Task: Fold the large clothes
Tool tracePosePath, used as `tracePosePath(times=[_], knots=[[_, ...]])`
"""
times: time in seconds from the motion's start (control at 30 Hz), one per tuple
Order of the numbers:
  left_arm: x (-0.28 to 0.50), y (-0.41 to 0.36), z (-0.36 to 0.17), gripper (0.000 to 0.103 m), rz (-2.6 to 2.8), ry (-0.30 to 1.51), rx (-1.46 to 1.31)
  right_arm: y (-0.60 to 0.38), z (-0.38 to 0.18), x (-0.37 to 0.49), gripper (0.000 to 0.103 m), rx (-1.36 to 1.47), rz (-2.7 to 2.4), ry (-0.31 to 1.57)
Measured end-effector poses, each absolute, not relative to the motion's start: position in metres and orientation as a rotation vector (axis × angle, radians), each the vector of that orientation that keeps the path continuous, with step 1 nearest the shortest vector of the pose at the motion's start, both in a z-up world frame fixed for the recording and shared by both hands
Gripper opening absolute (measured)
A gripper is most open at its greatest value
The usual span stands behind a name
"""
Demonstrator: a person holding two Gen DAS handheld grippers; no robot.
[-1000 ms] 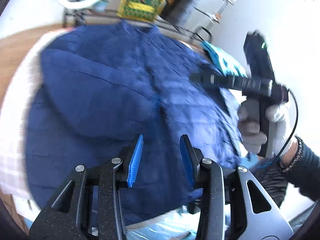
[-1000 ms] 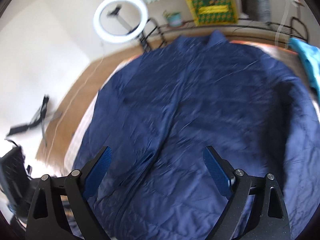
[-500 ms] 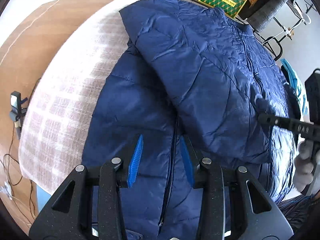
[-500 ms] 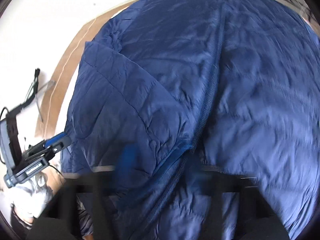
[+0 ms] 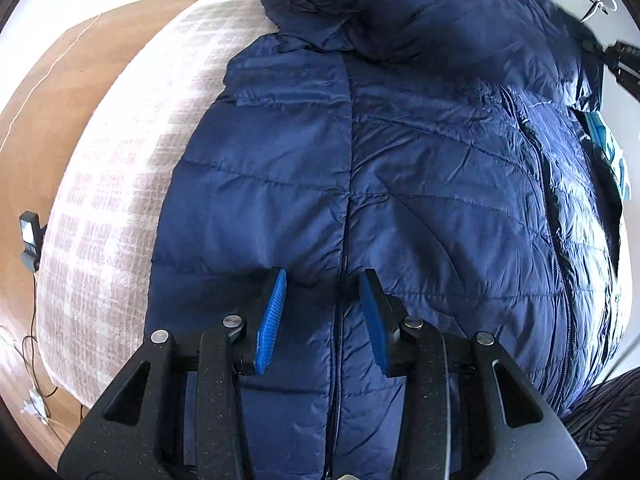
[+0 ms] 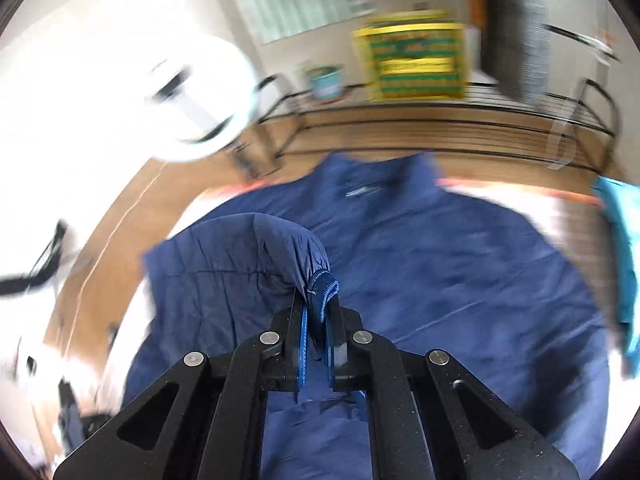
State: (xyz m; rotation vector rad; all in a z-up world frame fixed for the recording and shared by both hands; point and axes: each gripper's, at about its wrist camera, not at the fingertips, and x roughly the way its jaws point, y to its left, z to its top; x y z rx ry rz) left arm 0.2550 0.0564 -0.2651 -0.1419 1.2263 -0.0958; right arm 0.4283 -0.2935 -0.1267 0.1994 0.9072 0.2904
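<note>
A large navy quilted jacket (image 5: pixel 420 184) lies spread on a pale checked bed cover (image 5: pixel 120 184), collar at the far end (image 6: pixel 372 184). My left gripper (image 5: pixel 322 292) hovers open just above the jacket's lower front, its blue pads either side of a vertical seam, nothing clamped. My right gripper (image 6: pixel 318 312) is shut on the cuff of the jacket's sleeve (image 6: pixel 276 252), which it holds lifted above the jacket body. In the left wrist view the raised sleeve shows as a blurred fold at the top (image 5: pixel 420 4), with part of the right gripper's black body at the right edge (image 5: pixel 624 64).
A teal garment (image 6: pixel 620 248) lies on the bed's right side. A ring light (image 6: pixel 200 92), a yellow-green crate (image 6: pixel 416 56) and black wire racks (image 6: pixel 580 120) stand beyond the bed. Wooden floor (image 5: pixel 52 92) and cables lie to the left.
The right gripper closed on the sleeve cuff and lifted it, swinging toward the collar end. The left gripper dropped lower and closer to the jacket's lower front, still open.
</note>
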Motion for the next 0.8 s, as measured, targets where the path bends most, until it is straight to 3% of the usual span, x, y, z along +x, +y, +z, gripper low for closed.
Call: tracePosePath(times=[0.17, 0.4, 0.6, 0.8], knots=[[0.262, 0.042, -0.261, 0.039, -0.106, 1.224, -0.107, -0.371, -0.176, 0.449, 0.006, 0.282, 0.104, 0.984], [0.266, 0.027, -0.239, 0.039, -0.112, 1.16, -0.052, -0.358, -0.223, 0.467, 0.005, 0.38, 0.2, 1.076], [0.341, 0.027, -0.213, 0.039, -0.128, 1.034, -0.076, -0.32, -0.236, 0.477, 0.005, 0.313, 0.275, 1.1], [0.421, 0.052, -0.241, 0.039, 0.003, 1.052, -0.113, -0.336, -0.234, 0.48, 0.005, 0.31, 0.246, 1.093]])
